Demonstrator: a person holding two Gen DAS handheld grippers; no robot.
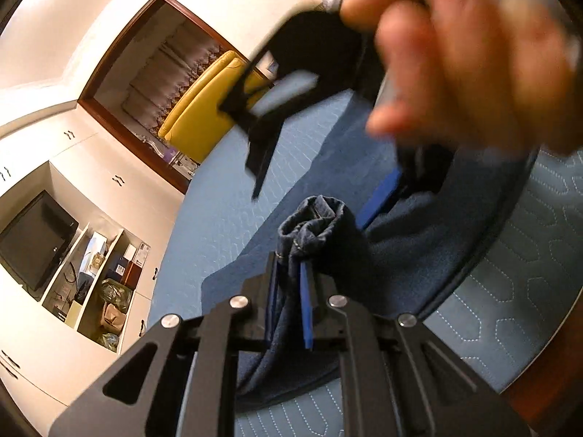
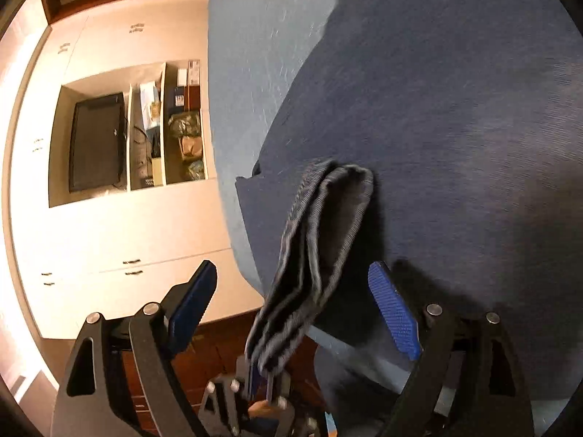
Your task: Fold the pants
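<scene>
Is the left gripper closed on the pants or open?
Closed: the left gripper pinches a bunched hem of the pants between its blue pads.

A home bedroom — quilted blue bed, built-in white wardrobe with television, yellow armchair beyond the doorway.

Nothing readable here, honestly

The black monitor has a tiny pale mark on its lower bezel, too small to make out, and the boxes on the shelves carry labels that are just blur.
</scene>
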